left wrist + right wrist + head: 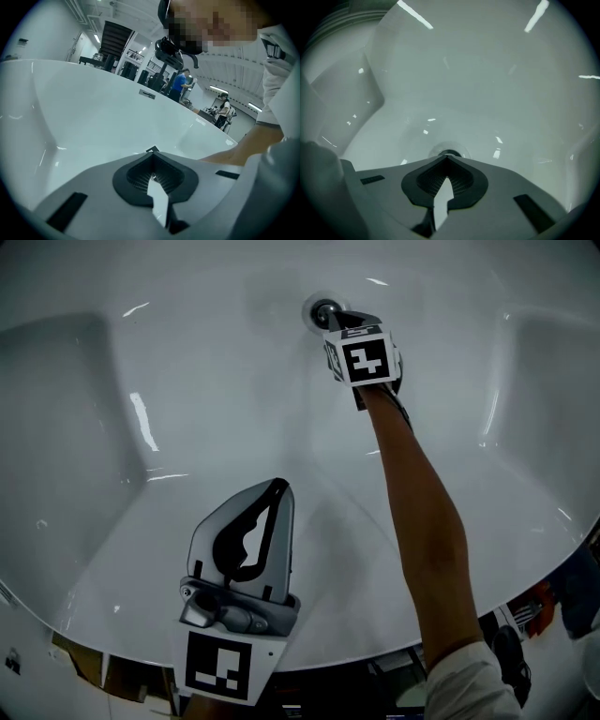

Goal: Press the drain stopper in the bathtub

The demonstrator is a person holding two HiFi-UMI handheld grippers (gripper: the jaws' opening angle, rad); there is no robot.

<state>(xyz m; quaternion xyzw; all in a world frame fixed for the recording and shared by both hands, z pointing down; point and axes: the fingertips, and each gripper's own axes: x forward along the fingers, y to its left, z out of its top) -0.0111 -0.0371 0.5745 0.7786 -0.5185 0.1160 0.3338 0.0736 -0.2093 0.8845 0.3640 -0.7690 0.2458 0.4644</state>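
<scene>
Jaws together and empty, the right gripper [339, 321] points at the drain stopper [323, 310] at 12 o'clock in the bathtub [169, 381]; next it probably needs a straight push down

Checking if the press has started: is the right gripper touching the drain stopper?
Cannot tell. In both the head view and right gripper view, the right gripper overlaps the edge of the drain stopper, hiding any gap or contact.
</scene>
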